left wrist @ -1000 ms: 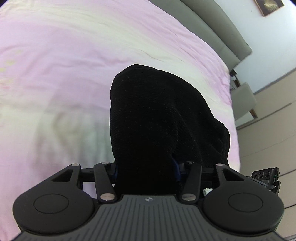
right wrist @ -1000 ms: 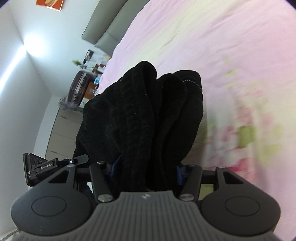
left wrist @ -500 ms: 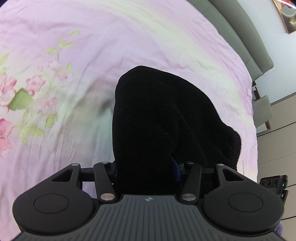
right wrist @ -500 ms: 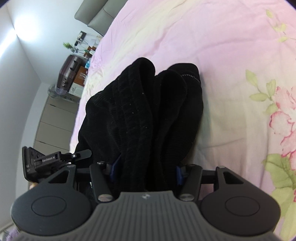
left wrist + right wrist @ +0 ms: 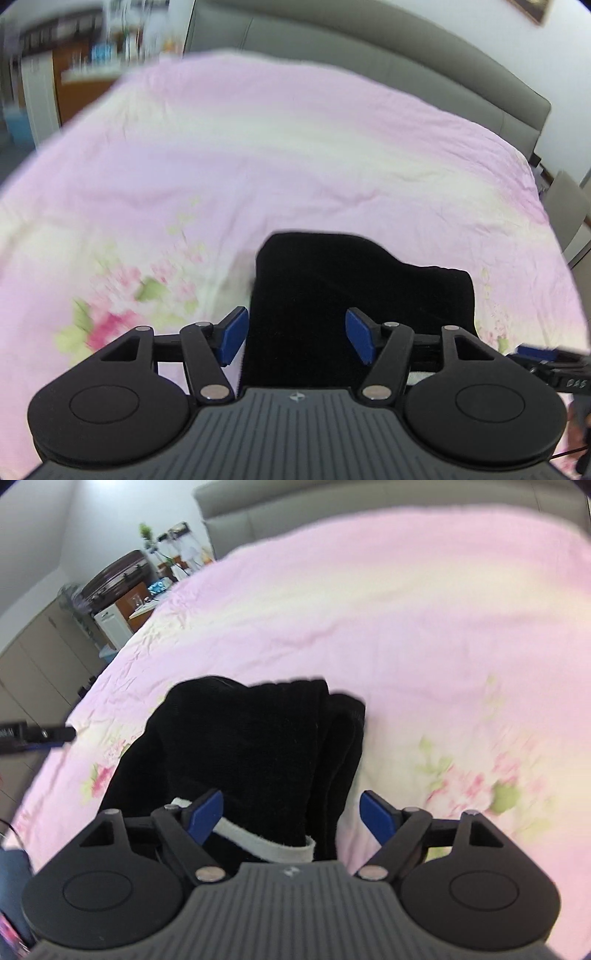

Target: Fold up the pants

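The black pants [image 5: 351, 277] lie bunched in a folded heap on the pink floral bedcover [image 5: 258, 155]. My left gripper [image 5: 295, 334] hovers over their near end with its jaws opening. Its blue pads [image 5: 232, 332] stand apart from the cloth, which lies between and below them. In the right wrist view the pants [image 5: 251, 746] show thick stacked folds and a white waistband lining [image 5: 273, 845] at the near edge. My right gripper [image 5: 291, 812] is also opening, with its pads [image 5: 380, 816] clear of the fabric. Each view catches the other gripper at its edge.
A grey padded headboard [image 5: 369, 48] runs along the far side of the bed. A dark suitcase [image 5: 118, 576], drawers and cluttered shelves stand to the left of the bed in the right wrist view. A grey chair [image 5: 569, 206] stands at the bed's right edge.
Both grippers were shut on the pants and have let go, their jaws now wide. Both have pulled back and risen, and the views have swung up toward the headboard.
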`<control>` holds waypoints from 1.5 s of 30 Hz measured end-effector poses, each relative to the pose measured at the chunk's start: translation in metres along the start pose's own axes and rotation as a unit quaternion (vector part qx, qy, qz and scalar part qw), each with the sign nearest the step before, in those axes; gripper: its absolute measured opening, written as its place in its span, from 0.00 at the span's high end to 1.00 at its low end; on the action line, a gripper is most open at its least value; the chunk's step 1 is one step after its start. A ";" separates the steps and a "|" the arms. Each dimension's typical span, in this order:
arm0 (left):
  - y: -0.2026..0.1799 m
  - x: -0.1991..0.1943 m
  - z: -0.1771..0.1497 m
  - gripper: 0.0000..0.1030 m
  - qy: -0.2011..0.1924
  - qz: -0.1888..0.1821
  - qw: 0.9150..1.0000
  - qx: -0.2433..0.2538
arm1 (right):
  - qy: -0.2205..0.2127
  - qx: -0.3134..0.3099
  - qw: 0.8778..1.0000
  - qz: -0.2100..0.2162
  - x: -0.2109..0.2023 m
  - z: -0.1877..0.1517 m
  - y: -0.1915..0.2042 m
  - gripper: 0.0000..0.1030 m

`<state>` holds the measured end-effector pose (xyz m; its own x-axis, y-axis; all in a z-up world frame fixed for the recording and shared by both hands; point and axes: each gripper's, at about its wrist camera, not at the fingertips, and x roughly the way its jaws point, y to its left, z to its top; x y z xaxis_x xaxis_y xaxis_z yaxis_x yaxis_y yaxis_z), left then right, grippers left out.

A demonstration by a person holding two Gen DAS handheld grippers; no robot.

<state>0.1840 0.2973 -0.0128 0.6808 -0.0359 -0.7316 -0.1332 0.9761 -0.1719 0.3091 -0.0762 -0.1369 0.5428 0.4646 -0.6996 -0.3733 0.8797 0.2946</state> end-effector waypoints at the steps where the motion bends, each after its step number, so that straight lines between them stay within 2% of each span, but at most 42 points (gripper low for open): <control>1: -0.012 -0.018 -0.005 0.31 -0.013 0.021 1.000 0.016 | -0.017 -0.021 1.000 -0.007 -0.014 -0.004 0.008 0.23; 2: -0.025 -0.035 -0.009 0.31 -0.024 0.038 0.999 0.030 | -0.032 -0.038 0.999 -0.012 -0.029 -0.007 0.016 0.23; 4: -0.048 -0.067 -0.025 0.30 -0.049 0.066 0.996 0.045 | -0.060 -0.063 0.996 -0.023 -0.060 -0.023 0.030 0.12; 6: -0.070 -0.092 -0.040 0.29 -0.065 0.075 0.993 0.060 | -0.083 -0.085 0.992 -0.046 -0.084 -0.037 0.045 0.08; 8: -0.087 -0.116 -0.055 0.28 -0.079 0.075 0.992 0.062 | -0.104 -0.103 0.987 -0.060 -0.108 -0.048 0.060 0.07; 14: -0.116 -0.159 -0.096 0.25 -0.135 0.106 0.982 0.082 | -0.164 -0.105 0.980 -0.037 -0.172 -0.089 0.090 0.05; 18: -0.121 -0.167 -0.118 0.24 -0.125 0.121 0.979 0.107 | -0.178 -0.096 0.979 -0.031 -0.194 -0.111 0.105 0.05; 22: -0.111 -0.158 -0.135 0.24 -0.112 0.124 0.981 0.102 | -0.181 -0.106 0.977 -0.038 -0.198 -0.130 0.119 0.05; 26: -0.107 -0.149 -0.146 0.24 -0.119 0.149 0.974 0.119 | -0.186 -0.140 0.970 -0.074 -0.190 -0.144 0.133 0.05; 28: -0.103 -0.143 -0.149 0.23 -0.115 0.156 0.975 0.113 | -0.181 -0.149 0.969 -0.084 -0.182 -0.148 0.137 0.05; 32: -0.095 -0.126 -0.149 0.23 -0.089 0.140 0.981 0.102 | -0.153 -0.130 0.976 -0.081 -0.162 -0.150 0.134 0.05; 37: -0.096 -0.104 -0.155 0.23 -0.049 0.135 0.984 0.110 | -0.128 -0.121 0.980 -0.090 -0.144 -0.151 0.132 0.05; 45: -0.104 -0.093 -0.159 0.23 -0.019 0.131 0.986 0.103 | -0.120 -0.116 0.981 -0.095 -0.135 -0.151 0.123 0.05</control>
<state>0.0202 0.1654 -0.0320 0.6700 0.2273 -0.7067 -0.1615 0.9738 0.1601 0.0765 -0.0464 -0.1040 0.7698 0.3295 -0.5467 -0.3948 0.9188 -0.0022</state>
